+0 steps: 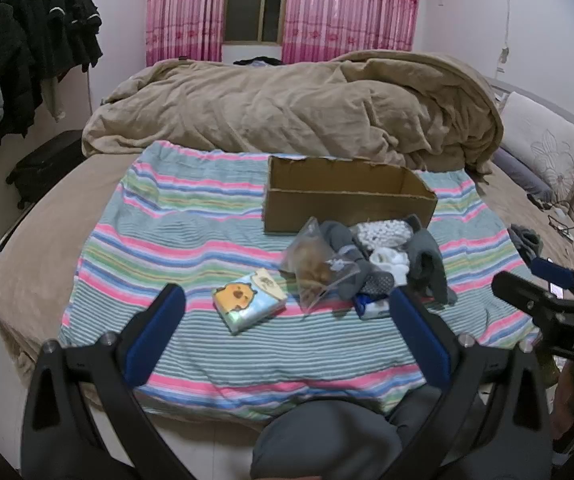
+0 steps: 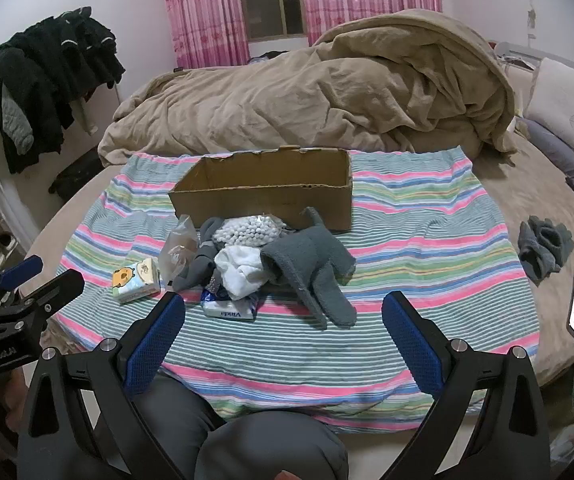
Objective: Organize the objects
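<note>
1. The left gripper (image 1: 287,316) is held wide open above the near edge of the striped blanket (image 1: 191,216); nothing is held between its blue pads.
2. The right gripper (image 2: 283,322) is likewise spread wide and empty, over the same near edge.
3. A tissue pack (image 1: 249,300) printed with an orange cartoon is seen lying just left of the pile, toward the near left part of the blanket.
4. A pile is found at the blanket's middle: a clear bag (image 1: 313,266), a white sock (image 2: 241,270), a grey glove (image 2: 313,270) and a bag of white beads (image 2: 249,230), all touching.
5. A cardboard box (image 2: 271,190), open-topped, is set just behind the pile.
6. A beige duvet (image 1: 295,108) is heaped along the far edge of the bed.
</note>
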`<state>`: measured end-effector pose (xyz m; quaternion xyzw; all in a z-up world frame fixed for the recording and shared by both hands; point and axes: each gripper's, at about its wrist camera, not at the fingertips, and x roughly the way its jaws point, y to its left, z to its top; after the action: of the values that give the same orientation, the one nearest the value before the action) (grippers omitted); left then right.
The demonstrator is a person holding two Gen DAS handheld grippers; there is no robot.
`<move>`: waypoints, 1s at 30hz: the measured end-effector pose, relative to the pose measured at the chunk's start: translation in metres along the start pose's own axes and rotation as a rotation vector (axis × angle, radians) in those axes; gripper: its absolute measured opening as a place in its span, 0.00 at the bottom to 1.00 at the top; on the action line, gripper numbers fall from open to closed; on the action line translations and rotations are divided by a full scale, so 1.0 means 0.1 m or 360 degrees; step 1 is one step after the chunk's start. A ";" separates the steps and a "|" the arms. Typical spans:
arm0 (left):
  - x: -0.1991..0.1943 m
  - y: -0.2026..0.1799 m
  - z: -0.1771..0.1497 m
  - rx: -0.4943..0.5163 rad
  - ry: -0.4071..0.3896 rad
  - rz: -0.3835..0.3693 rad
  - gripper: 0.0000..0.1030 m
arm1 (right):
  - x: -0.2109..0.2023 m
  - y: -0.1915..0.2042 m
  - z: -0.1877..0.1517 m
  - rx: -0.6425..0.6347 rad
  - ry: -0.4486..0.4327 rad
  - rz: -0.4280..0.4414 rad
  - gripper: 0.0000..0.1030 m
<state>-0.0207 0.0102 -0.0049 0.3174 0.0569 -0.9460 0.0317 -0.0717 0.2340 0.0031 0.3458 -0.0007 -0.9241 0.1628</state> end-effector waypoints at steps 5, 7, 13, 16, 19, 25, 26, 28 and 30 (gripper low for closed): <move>0.00 0.00 0.00 0.0001 0.0000 0.0000 1.00 | -0.01 0.00 0.00 -0.0001 0.0003 0.0004 0.98; 0.00 -0.01 0.00 0.0001 -0.0004 -0.0004 1.00 | -0.01 -0.01 -0.01 -0.0004 0.0002 0.0003 0.97; 0.00 -0.01 -0.02 0.0004 -0.0006 -0.0015 1.00 | 0.00 -0.01 -0.01 0.0000 0.0008 0.0002 0.97; 0.01 0.00 -0.03 0.0001 0.0000 -0.0015 1.00 | 0.00 -0.01 -0.02 0.0000 0.0011 0.0000 0.97; 0.00 0.02 -0.04 -0.0006 0.0004 -0.0013 1.00 | 0.00 -0.02 -0.03 0.0001 0.0014 0.0000 0.97; 0.01 0.04 -0.05 -0.0016 0.0008 -0.0011 1.00 | 0.00 -0.02 -0.03 -0.0001 0.0014 0.0001 0.97; 0.01 0.04 -0.05 -0.0017 0.0008 -0.0012 1.00 | 0.00 -0.02 -0.03 -0.0001 0.0014 0.0001 0.97; 0.01 0.05 -0.05 -0.0018 0.0009 -0.0013 1.00 | 0.01 -0.02 -0.03 0.0000 0.0015 -0.0001 0.97; 0.01 0.05 -0.05 -0.0018 0.0008 -0.0014 1.00 | 0.01 -0.02 -0.02 0.0001 0.0014 -0.0001 0.97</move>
<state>-0.0178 0.0063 -0.0097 0.3195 0.0639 -0.9450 0.0291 -0.0712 0.2357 0.0009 0.3500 -0.0002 -0.9226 0.1623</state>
